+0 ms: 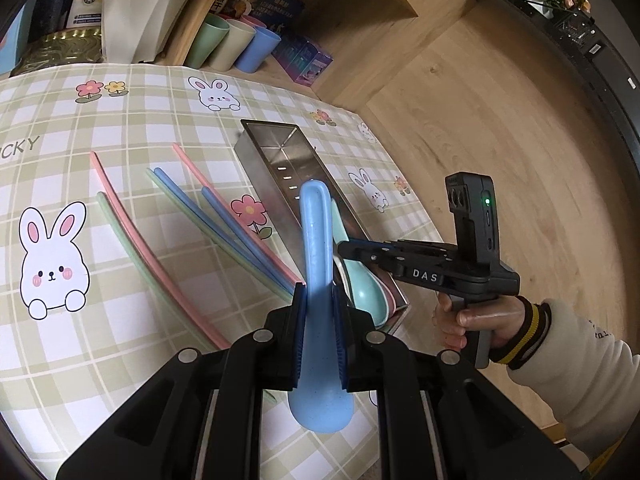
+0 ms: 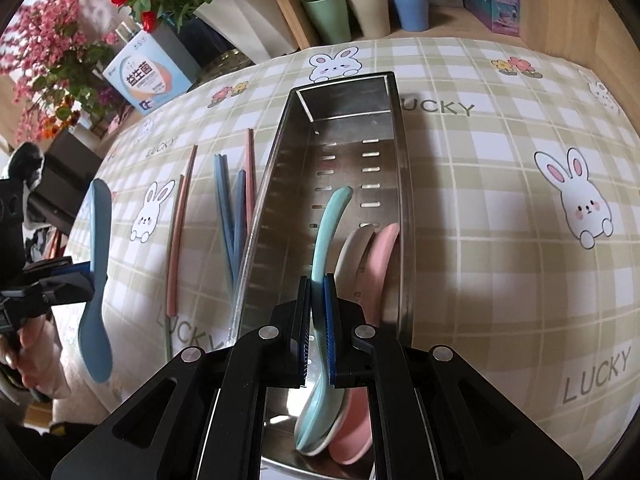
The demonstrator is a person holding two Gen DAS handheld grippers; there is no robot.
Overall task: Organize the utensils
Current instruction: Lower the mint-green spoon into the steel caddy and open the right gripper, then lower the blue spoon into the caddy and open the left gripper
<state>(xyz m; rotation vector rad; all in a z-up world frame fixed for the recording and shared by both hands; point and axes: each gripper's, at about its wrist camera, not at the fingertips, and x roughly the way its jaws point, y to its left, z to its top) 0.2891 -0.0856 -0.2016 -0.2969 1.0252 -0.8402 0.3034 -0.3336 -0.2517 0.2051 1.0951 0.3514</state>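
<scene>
On the bunny tablecloth (image 2: 500, 184): that's where all of this is going down, steel utensil tray (image 2: 394, 128) lying long-ways in the middle.
Done so far: beige spoon (image 2: 354, 248) and pink spoon (image 2: 382, 256) are already lying in the tray, bowls at my end.
Right gripper (image 2: 317, 332): clamped tight on the handle of the teal spoon (image 2: 330, 224), which is down inside the tray, its bowl resting on the beige one as far as I can tell. Looks like I just need to let go.
Left gripper (image 1: 319, 336): pinched on the blue spoon (image 1: 316, 240), held up in the air near the tray's near end, handle pointing away from me.
Left to do: drop off the blue spoon, then the chopsticks (image 1: 224, 216). Pink, green and blue ones are spread on the cloth beside the tray, none picked up yet.
In the way: honestly my own right gripper, it's sitting over the same end of the tray the blue spoon wants. Spoon bowls are piling up there too, so it's getting snug.
Other stuff around: pastel cups (image 2: 368, 8) on the wooden shelf behind, a white plant pot (image 1: 140, 12), some boxes. All well clear of the tray.
</scene>
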